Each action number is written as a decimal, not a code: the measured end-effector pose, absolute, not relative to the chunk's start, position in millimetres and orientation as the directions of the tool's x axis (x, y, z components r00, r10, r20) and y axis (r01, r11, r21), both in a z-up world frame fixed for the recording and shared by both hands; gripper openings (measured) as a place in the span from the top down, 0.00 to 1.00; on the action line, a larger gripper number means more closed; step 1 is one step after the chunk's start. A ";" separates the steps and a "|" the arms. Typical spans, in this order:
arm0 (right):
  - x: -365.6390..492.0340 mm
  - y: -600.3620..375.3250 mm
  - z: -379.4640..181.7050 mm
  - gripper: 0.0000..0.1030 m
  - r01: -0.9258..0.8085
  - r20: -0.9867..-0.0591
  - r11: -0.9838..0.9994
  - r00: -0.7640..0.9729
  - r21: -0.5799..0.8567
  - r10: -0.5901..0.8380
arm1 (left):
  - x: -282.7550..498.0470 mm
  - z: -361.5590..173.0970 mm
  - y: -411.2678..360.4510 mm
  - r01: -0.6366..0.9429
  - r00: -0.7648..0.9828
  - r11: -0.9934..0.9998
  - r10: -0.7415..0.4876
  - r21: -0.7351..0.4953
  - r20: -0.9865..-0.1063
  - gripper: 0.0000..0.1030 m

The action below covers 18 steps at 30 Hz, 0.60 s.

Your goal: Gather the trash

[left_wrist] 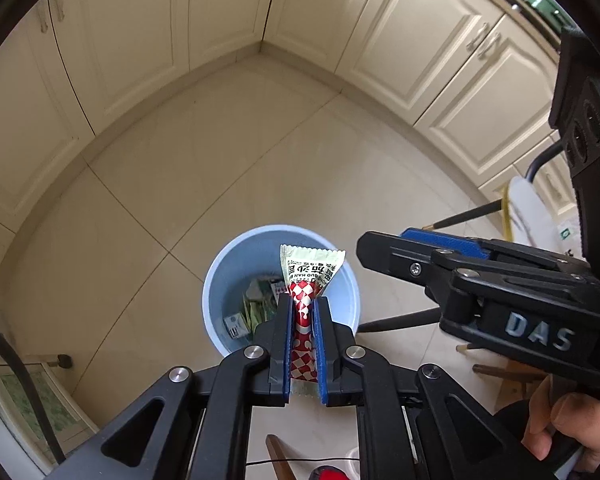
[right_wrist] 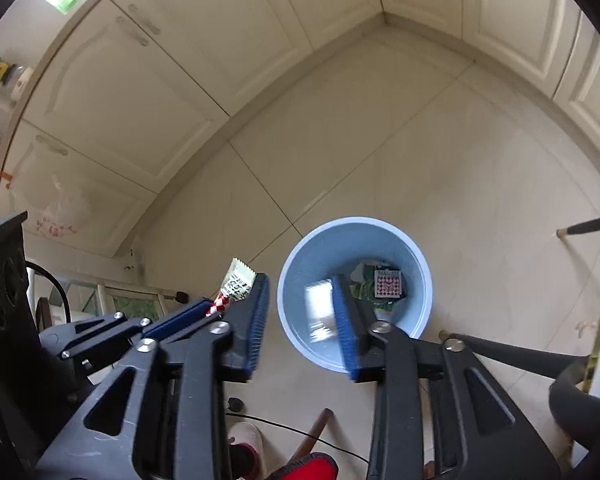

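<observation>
Holding a red-and-white checkered snack wrapper point(left_wrist: 306, 312), pale green at its crimped far end, clamped between the blue pads point(left_wrist: 287, 344) of the left gripper point(left_wrist: 303, 320). Long axis of wrapper running forward along the fingers, free end poking out past the tips. Positioned above the floor, apparently over the near rim of a light blue trash bin point(left_wrist: 220, 276) in the left wrist view; from the right wrist view the same wrapper point(right_wrist: 236, 284) looks offset to the left of the bin point(right_wrist: 296, 264), so true alignment over the opening cannot be told. Judged the deciding relation for a drop: bin mouth lying below and slightly ahead of the wrapper.

Inside the bin: several discarded packets already lying at the bottom, one checkered like the held wrapper point(right_wrist: 387, 284), others greenish and white.

Right gripper point(right_wrist: 302, 312) spread wide with nothing between its fingers, hovering over the bin, close beside the left.

Around: beige tiled floor point(left_wrist: 260, 160), cream cabinet doors point(left_wrist: 420, 40) meeting at a corner, dark chair legs point(right_wrist: 512, 356) to the right.
</observation>
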State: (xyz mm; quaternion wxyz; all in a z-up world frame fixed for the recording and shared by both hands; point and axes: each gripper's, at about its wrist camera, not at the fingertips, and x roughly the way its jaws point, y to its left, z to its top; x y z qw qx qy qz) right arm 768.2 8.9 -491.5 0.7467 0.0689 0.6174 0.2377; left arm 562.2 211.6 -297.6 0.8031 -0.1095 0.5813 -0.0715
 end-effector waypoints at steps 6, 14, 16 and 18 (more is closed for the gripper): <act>779.2 -3.3 -502.1 0.44 -0.245 -0.902 0.899 0.146 0.364 0.405 | 599.4 -325.4 221.0 -0.018 0.276 0.966 -0.243 -0.258 -0.930 0.87; 777.2 -1.9 -485.3 0.30 -0.224 -0.905 0.919 0.209 0.324 0.370 | 617.5 -333.2 213.4 -0.068 0.286 0.959 -0.244 -0.273 -0.927 0.53; 774.5 -5.3 -477.5 0.29 -0.218 -0.901 0.919 0.220 0.329 0.375 | 615.1 -325.9 214.8 -0.085 0.300 0.960 -0.229 -0.266 -0.926 0.52; 771.2 -5.6 -469.3 0.27 -0.220 -0.897 0.918 0.229 0.331 0.378 | 613.4 -314.2 220.0 -0.112 0.322 0.963 -0.197 -0.244 -0.926 0.52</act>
